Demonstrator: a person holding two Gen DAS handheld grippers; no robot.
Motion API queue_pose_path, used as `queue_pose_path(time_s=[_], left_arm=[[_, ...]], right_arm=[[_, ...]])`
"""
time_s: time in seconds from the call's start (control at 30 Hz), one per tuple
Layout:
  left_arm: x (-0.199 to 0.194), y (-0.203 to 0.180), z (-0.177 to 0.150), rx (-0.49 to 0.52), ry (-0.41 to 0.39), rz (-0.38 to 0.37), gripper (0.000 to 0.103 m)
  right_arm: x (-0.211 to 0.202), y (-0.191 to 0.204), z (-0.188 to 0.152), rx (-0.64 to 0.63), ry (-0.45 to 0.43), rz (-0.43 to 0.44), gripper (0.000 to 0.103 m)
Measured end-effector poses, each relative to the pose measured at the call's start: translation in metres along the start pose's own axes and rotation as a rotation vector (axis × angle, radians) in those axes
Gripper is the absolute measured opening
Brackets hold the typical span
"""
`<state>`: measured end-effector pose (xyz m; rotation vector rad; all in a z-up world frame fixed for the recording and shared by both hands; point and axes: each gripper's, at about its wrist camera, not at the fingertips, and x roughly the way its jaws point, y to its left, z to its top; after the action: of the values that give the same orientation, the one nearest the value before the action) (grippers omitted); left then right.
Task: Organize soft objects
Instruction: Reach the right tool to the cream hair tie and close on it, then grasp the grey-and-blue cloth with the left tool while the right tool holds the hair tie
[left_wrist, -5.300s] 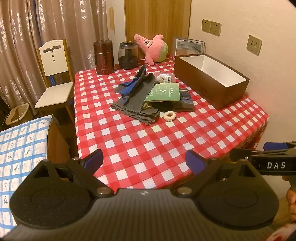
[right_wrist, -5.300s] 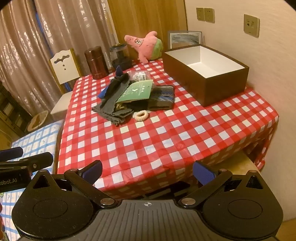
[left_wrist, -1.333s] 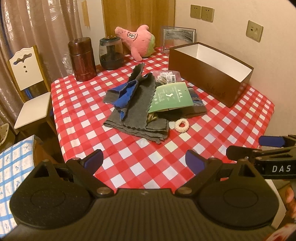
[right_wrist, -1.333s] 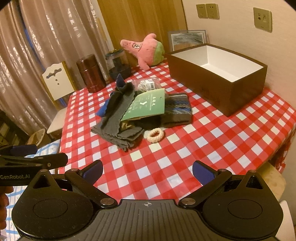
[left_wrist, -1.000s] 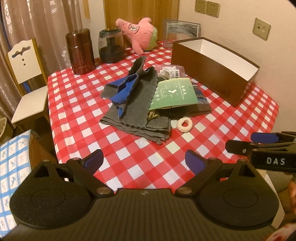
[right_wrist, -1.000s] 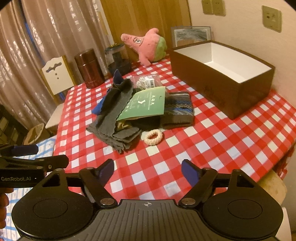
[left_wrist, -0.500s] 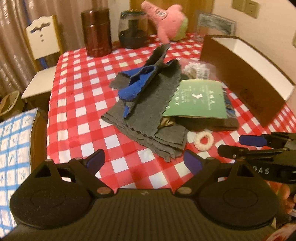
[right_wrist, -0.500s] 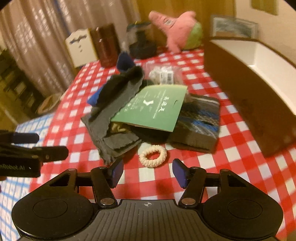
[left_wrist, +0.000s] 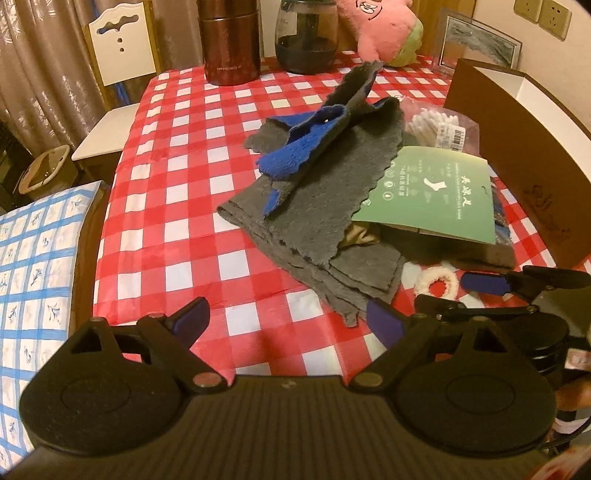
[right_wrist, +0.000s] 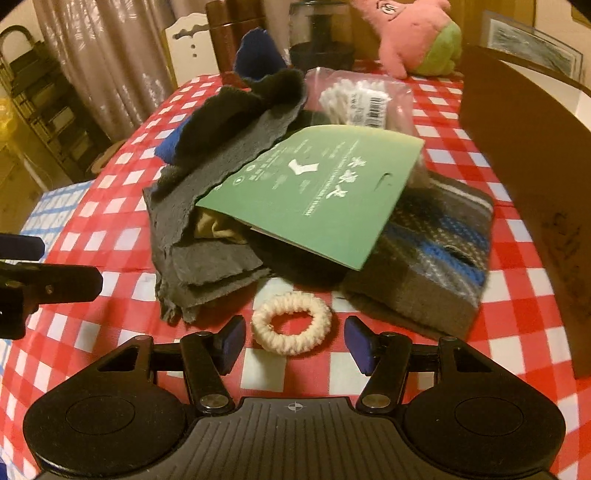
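Observation:
A cream hair scrunchie (right_wrist: 319, 325) lies on the red-checked tablecloth (right_wrist: 388, 373), just in front of a pile of soft things. My right gripper (right_wrist: 295, 343) hangs low over it. Its blue pads (right_wrist: 232, 341) stand either side of the ring's near edge without touching it, so it is open. The pile holds a grey cloth (left_wrist: 325, 206), a blue cloth (left_wrist: 295, 147), a green sock card (right_wrist: 317, 192) and a striped knitted sock (right_wrist: 436, 251). My left gripper (left_wrist: 286, 315) is wide open above bare tablecloth, near the grey cloth's front corner.
A brown open box (left_wrist: 517, 147) stands at the right, close to the pile. Behind are a bag of cotton swabs (left_wrist: 439, 125), a pink plush (left_wrist: 380, 26), a dark flask (left_wrist: 231, 40) and a jar (left_wrist: 306, 37). A white chair (left_wrist: 122, 48) stands beyond the table's left edge.
Both grippers have come down and forward toward the pile. The right gripper's jaws have narrowed and now flank the scrunchie.

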<state>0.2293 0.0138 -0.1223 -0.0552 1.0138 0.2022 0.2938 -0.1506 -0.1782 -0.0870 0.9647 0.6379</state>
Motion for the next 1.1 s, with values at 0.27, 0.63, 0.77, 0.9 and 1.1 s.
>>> queue_pose_path(time_s=[0.27,0.63,0.77,0.9,1.1], left_arm=[[0.011,0.005,0.009,0.046,0.013,-0.031,0.091],[0.015,0.007,0.025,0.131,-0.007,-0.083,0.091],[0.015,0.006,0.033,0.153,-0.026,-0.105,0.091],[0.013,0.001,0.043,0.189,-0.057,-0.118,0.09],[0.015,-0.007,0.067,0.213,-0.11,-0.135,0.087]], right_arm=[[0.011,0.014,-0.004,-0.057,-0.029,-0.08,0.053],[0.005,0.02,-0.004,-0.032,0.011,-0.106,0.016],[-0.017,0.015,-0.001,0.011,-0.004,-0.106,0.016],[-0.053,0.012,0.01,0.045,-0.042,-0.097,0.016],[-0.091,0.009,0.033,0.073,-0.121,-0.095,0.016]])
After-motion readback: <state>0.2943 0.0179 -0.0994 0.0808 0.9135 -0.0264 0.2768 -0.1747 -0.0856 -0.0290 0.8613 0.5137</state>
